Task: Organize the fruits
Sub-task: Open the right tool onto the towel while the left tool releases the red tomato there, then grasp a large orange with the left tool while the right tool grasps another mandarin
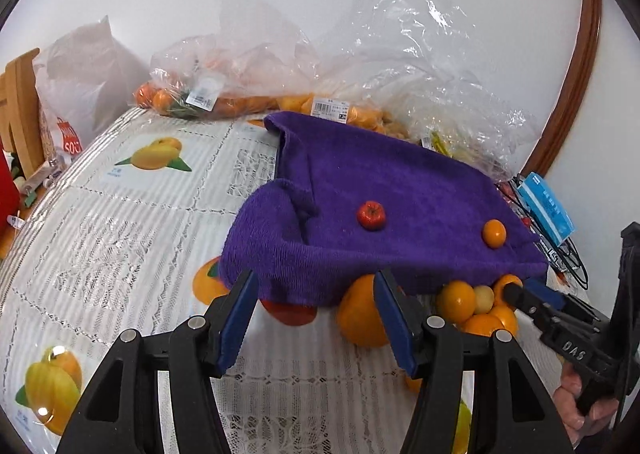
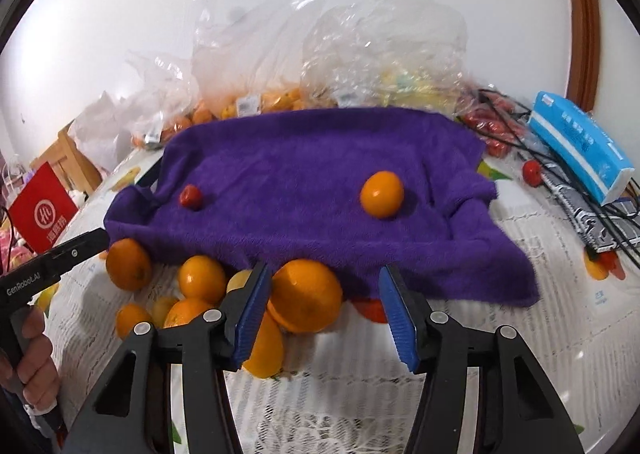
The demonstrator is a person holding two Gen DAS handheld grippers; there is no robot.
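Observation:
A purple towel (image 1: pixel 380 205) (image 2: pixel 320 181) lies over a raised surface on the table. On it sit a small red fruit (image 1: pixel 371 215) (image 2: pixel 191 197) and a small orange (image 1: pixel 493 233) (image 2: pixel 381 193). Several loose oranges lie at the towel's near edge, among them a large orange (image 1: pixel 360 314) (image 2: pixel 306 296) and a cluster (image 1: pixel 476 306) (image 2: pixel 200 282). My left gripper (image 1: pixel 316 318) is open and empty, just before the towel edge. My right gripper (image 2: pixel 324 314) is open and empty, its left finger beside the large orange.
Clear plastic bags of oranges (image 1: pixel 224 89) (image 2: pixel 248 101) line the wall behind the towel. A blue tissue pack (image 2: pixel 580 149) (image 1: pixel 544 205) and black cables (image 2: pixel 560 173) lie at the right. A red box (image 2: pixel 40 209) stands at the left.

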